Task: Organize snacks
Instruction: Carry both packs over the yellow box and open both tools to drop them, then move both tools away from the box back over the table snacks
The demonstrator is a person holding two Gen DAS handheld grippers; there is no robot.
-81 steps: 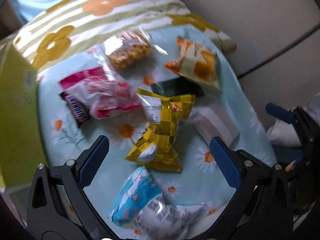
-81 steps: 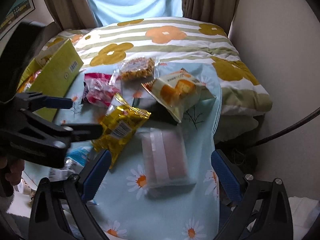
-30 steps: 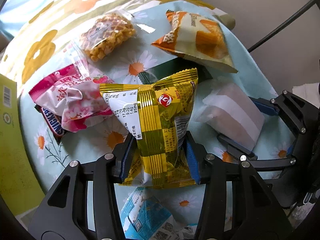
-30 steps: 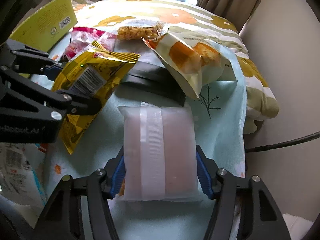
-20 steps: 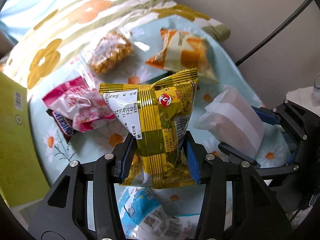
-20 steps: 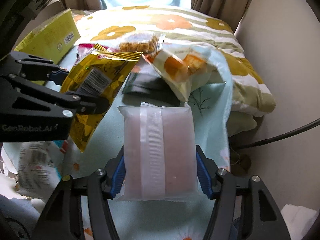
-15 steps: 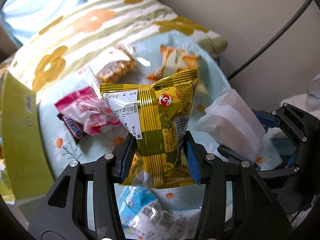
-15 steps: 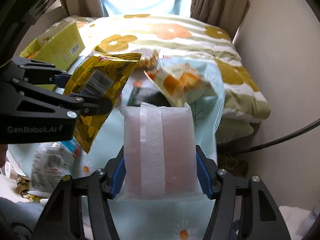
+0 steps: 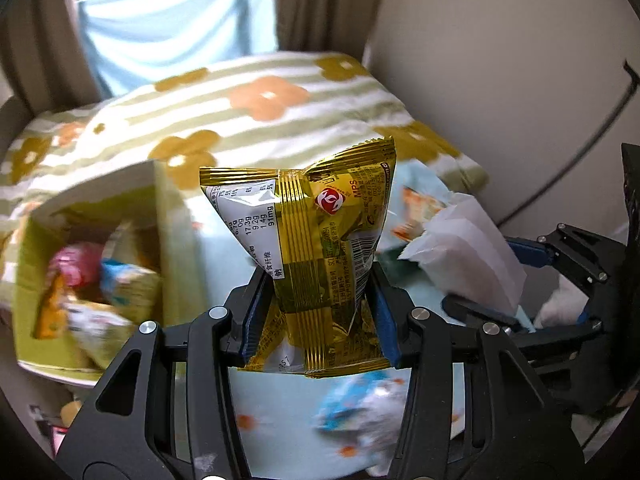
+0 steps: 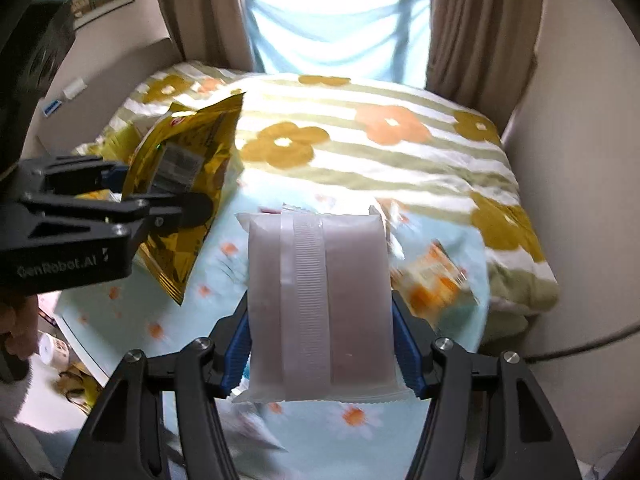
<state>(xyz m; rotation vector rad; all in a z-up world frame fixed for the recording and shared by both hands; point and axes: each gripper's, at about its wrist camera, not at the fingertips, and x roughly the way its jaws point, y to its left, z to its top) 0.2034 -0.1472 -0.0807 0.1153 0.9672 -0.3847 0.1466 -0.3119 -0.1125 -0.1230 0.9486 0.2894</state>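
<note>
My left gripper [image 9: 318,316] is shut on a gold foil snack bag [image 9: 316,248], held upright well above the daisy-print cloth [image 9: 280,424]. The same gold foil bag [image 10: 182,192] shows at the left of the right wrist view, clamped by the left gripper [image 10: 160,200]. My right gripper [image 10: 320,352] is shut on a frosted white packet [image 10: 318,300] with a ribbed centre seam, also lifted; that white packet [image 9: 468,256] appears at the right of the left wrist view. A green cardboard box [image 9: 100,264] holding several snacks stands open at the left.
A blue-and-white bag [image 9: 360,404] lies on the cloth below the left gripper. An orange-and-white bag [image 10: 436,280] lies at the right of the cloth. Behind is a flowered striped quilt [image 10: 360,136], curtains and a wall on the right. A hand [image 10: 18,336] shows at the left edge.
Both grippers have risen with their packets and the cloth has dropped away below. The left gripper swung left, bringing the open green box into its view.
</note>
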